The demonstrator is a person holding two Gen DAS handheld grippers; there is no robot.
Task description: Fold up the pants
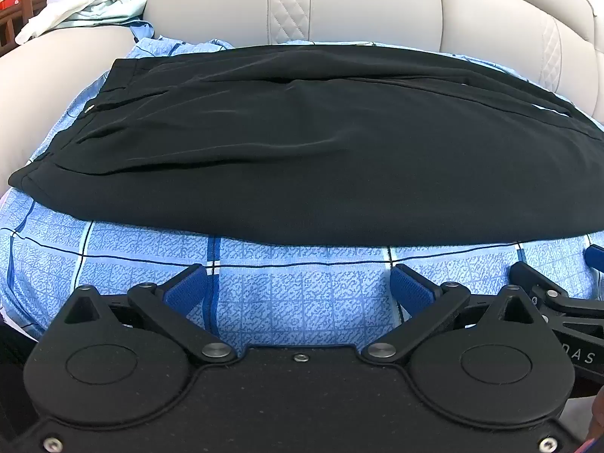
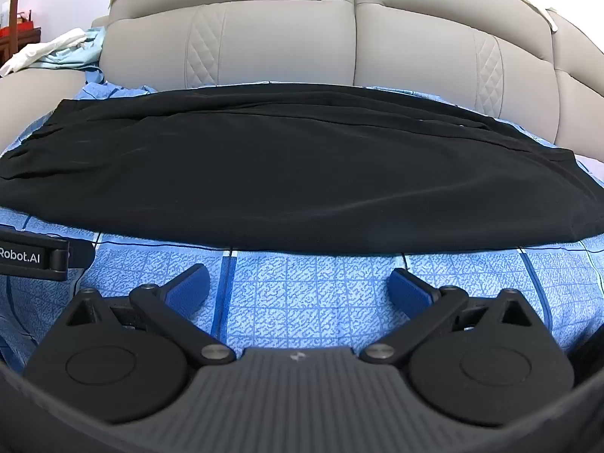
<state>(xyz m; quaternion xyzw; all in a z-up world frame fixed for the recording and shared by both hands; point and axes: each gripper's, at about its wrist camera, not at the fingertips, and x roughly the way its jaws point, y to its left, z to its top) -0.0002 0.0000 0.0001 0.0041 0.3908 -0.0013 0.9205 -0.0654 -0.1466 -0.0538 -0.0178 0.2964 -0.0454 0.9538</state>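
Note:
Black pants (image 1: 302, 143) lie flat on a blue checked sheet (image 1: 298, 287), waistband at the left, folded lengthwise with the legs running right. The right wrist view shows the same pants (image 2: 294, 173) across the sheet (image 2: 302, 294). My left gripper (image 1: 298, 283) hovers over the sheet just short of the pants' near edge, jaws wide open, nothing between its blue pads (image 1: 187, 283). My right gripper (image 2: 298, 283) stands the same way, open and empty, pads (image 2: 409, 287) short of the near hem. Part of the right gripper (image 1: 558, 298) shows at the left view's right edge.
A beige leather sofa back (image 2: 339, 37) rises behind the pants. White and pale green clothes (image 1: 87, 7) are heaped on the sofa arm at the far left. Wooden furniture (image 1: 15, 3) stands beyond. The left gripper's body (image 2: 34, 256) juts in at left.

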